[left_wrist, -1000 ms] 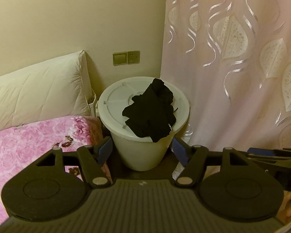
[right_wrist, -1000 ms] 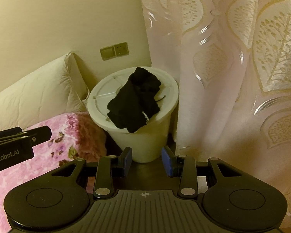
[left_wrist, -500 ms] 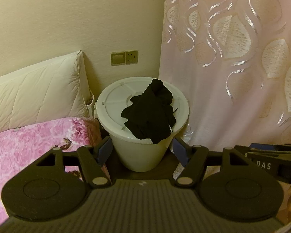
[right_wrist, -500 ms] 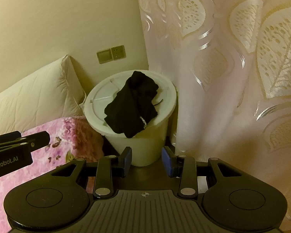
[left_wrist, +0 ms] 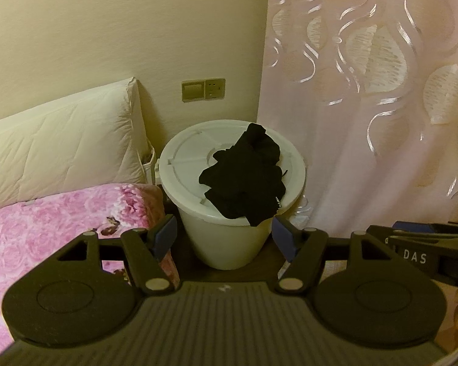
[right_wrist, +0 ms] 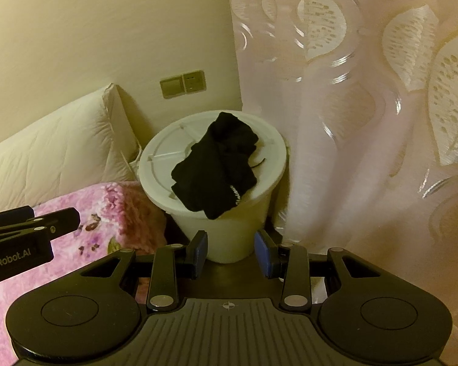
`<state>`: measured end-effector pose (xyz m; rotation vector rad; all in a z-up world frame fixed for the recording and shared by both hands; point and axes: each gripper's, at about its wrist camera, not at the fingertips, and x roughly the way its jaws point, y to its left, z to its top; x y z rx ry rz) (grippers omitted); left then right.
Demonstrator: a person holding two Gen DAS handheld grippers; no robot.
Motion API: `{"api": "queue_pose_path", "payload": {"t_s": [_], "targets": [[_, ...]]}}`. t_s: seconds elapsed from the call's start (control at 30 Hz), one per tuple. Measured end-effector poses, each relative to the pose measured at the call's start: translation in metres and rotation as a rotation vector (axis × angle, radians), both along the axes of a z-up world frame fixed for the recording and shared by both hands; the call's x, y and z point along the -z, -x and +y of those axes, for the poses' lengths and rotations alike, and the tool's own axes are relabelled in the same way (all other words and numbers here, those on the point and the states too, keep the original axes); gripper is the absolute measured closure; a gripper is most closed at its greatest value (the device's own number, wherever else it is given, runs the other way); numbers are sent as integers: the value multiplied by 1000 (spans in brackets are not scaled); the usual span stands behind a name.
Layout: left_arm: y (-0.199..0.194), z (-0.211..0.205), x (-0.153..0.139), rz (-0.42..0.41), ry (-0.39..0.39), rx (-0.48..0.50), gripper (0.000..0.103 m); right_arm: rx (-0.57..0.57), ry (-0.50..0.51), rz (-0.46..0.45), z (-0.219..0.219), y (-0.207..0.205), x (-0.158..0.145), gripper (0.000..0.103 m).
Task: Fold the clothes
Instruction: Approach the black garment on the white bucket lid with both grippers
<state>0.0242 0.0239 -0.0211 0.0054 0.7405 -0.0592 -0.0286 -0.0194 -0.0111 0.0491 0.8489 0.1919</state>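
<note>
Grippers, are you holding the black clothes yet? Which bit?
No, nothing is held. The left gripper and right gripper are both open with nothing between their pads. The black clothes lie crumpled on the bucket lid, short of both.

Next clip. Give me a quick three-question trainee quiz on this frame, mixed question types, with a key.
1. True or false: the black garment lies on the lid of the white bucket.
2. What stands right of the bucket? A) curtain B) pillow C) wall socket
3. Fill in: the jaws of the left gripper and right gripper are ____, holding nothing.

Key: 1 true; 2 A; 3 open
</note>
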Motion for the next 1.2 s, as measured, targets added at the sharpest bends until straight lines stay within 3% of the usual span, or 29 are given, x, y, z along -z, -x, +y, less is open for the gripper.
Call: {"api": "queue_pose_path", "payload": {"t_s": [1.2], "targets": [[-54, 29, 12, 94, 30, -46, 38, -31, 43, 42, 18, -56, 10, 65]]}}
